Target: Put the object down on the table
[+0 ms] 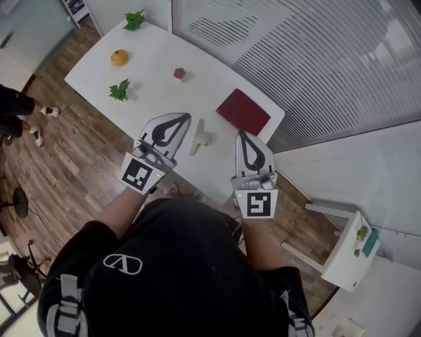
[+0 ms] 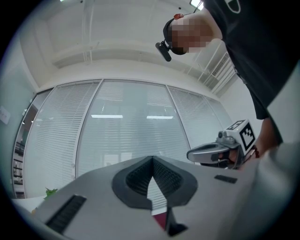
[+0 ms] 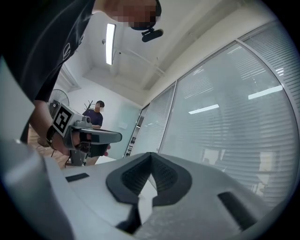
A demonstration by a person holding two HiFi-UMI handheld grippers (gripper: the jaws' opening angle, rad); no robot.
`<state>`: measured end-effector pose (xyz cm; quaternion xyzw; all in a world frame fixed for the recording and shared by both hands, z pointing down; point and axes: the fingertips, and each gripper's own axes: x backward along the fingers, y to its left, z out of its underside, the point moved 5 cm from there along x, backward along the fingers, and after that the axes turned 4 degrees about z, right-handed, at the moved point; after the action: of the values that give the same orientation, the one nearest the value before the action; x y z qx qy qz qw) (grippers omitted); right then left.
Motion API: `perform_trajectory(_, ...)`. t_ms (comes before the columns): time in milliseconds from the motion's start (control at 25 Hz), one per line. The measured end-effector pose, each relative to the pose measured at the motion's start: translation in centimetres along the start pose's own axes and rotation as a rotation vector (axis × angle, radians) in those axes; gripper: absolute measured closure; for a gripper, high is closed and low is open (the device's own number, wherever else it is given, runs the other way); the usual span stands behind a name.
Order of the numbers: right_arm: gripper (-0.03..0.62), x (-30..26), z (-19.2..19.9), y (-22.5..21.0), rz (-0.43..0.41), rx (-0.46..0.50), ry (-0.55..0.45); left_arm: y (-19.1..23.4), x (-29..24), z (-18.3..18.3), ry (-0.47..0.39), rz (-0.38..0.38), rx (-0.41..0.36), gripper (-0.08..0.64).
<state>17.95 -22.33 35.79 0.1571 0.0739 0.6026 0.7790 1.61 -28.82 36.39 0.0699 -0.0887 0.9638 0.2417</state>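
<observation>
A small cream object lies on the white table near its front edge, between my two grippers and touched by neither. My left gripper hovers just to its left, jaws shut and empty. On the other side, my right gripper is also shut with nothing in it. The left gripper view has its own tips meeting, pointed up at the glass wall, with the right gripper alongside. In the right gripper view the tips are together too, and the left gripper shows at left.
On the table lie a dark red book, an orange, two green leaf sprigs and a small reddish thing. A white stool stands at right. A person's legs are at left.
</observation>
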Motion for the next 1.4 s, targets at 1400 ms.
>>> perform_trajectory(1400, 0.589, 0.9, 1.0, -2.3, 0.068, -0.125, -0.036, 0.7, 0.9, -0.5, -0.013, -0.018, -0.018, 0.555)
